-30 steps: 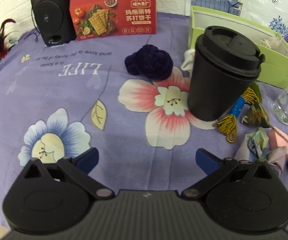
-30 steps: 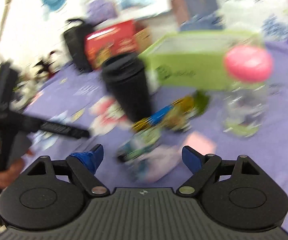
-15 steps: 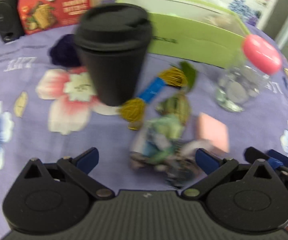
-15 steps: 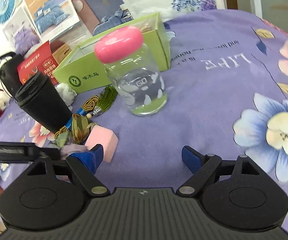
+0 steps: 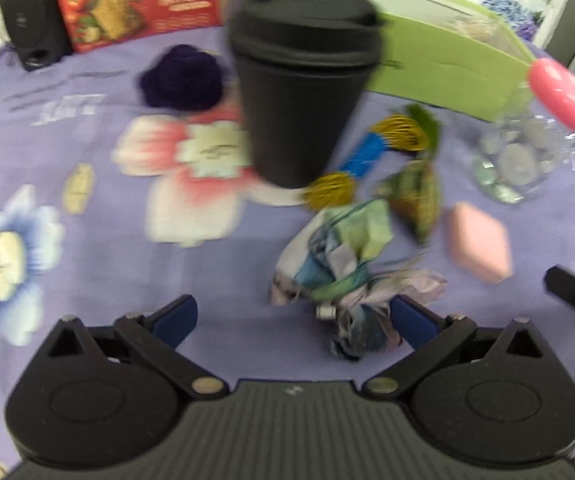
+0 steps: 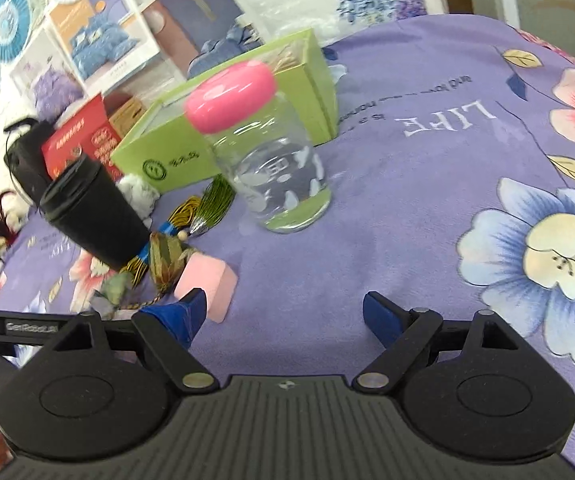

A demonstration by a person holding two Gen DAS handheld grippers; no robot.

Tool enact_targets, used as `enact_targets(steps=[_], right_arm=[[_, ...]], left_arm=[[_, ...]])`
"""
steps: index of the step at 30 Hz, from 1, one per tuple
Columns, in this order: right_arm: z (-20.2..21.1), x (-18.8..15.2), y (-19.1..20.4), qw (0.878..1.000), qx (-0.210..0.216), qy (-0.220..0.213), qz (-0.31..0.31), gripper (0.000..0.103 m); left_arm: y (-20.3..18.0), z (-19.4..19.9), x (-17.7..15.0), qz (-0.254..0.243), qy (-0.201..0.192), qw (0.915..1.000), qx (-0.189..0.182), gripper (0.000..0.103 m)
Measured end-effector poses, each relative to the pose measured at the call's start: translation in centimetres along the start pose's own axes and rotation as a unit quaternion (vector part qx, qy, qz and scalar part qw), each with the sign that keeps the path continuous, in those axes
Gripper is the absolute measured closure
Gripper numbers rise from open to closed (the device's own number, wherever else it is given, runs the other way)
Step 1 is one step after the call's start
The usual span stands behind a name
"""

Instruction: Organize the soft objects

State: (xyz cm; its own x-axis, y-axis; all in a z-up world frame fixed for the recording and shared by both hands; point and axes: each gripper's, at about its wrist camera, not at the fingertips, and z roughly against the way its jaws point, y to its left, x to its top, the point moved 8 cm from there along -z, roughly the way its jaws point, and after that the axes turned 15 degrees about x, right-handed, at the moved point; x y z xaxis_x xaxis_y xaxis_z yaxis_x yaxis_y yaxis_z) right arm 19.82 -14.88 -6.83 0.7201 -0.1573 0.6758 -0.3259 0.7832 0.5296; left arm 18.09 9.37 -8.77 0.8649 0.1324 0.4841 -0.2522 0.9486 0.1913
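Note:
A crumpled pastel floral cloth (image 5: 343,264) lies on the purple flowered tablecloth just ahead of my left gripper (image 5: 293,318), which is open and empty. A pink sponge block (image 5: 481,246) lies to the cloth's right; it also shows in the right wrist view (image 6: 207,280), touching my left fingertip there. A green patterned pouch (image 5: 415,198) with yellow and blue tassel cord (image 5: 361,160) lies by the cup. A dark purple knitted piece (image 5: 181,80) sits farther back. My right gripper (image 6: 283,314) is open and empty over bare tablecloth.
A black lidded cup (image 5: 301,92) stands mid-table. A clear jar with a pink lid (image 6: 267,152) stands ahead of the right gripper. An open green box (image 6: 227,120), a red cracker box (image 5: 139,0) and a black speaker (image 5: 31,12) stand at the back.
My left gripper swung right from the black cup toward the floral cloth and closed in on it. My right gripper turned right, toward the jar, and has held there.

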Motion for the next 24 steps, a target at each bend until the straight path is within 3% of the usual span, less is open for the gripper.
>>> enact_targets(steps=[3, 8, 12, 15, 20, 24], right_arm=[[-1.3, -0.2, 1.1, 1.000, -0.002, 0.013, 0.024, 0.031], [-4.6, -0.2, 3.8, 0.995, 0.001, 0.047, 0.087, 0.031], [-7.7, -0.1, 4.6, 0.987, -0.037, 0.071, 0.138, 0.031], [-8.5, 0.2, 4.1, 0.982, -0.071, 0.069, 0.161, 0.031], [-5.9, 0.8, 1.1, 0.982, -0.117, 0.052, 0.137, 0.031], [-4.1, 0.6, 0.0, 0.984, -0.127, 0.043, 0.119, 0.031]], left_arm=[[3.6, -0.2, -0.6, 0.007, 0.004, 0.9996, 0.027, 0.000], [7.2, 0.5, -0.8, 0.041, -0.004, 0.9991, 0.009, 0.000], [6.8, 1.3, -0.4, 0.051, -0.012, 0.9985, -0.018, 0.000], [6.0, 1.2, 0.0, 0.043, -0.015, 0.9988, -0.019, 0.000], [5.1, 1.4, 0.3, 0.033, -0.022, 0.9988, -0.030, 0.000], [3.7, 1.2, 0.6, 0.026, -0.023, 0.9983, -0.047, 0.000]])
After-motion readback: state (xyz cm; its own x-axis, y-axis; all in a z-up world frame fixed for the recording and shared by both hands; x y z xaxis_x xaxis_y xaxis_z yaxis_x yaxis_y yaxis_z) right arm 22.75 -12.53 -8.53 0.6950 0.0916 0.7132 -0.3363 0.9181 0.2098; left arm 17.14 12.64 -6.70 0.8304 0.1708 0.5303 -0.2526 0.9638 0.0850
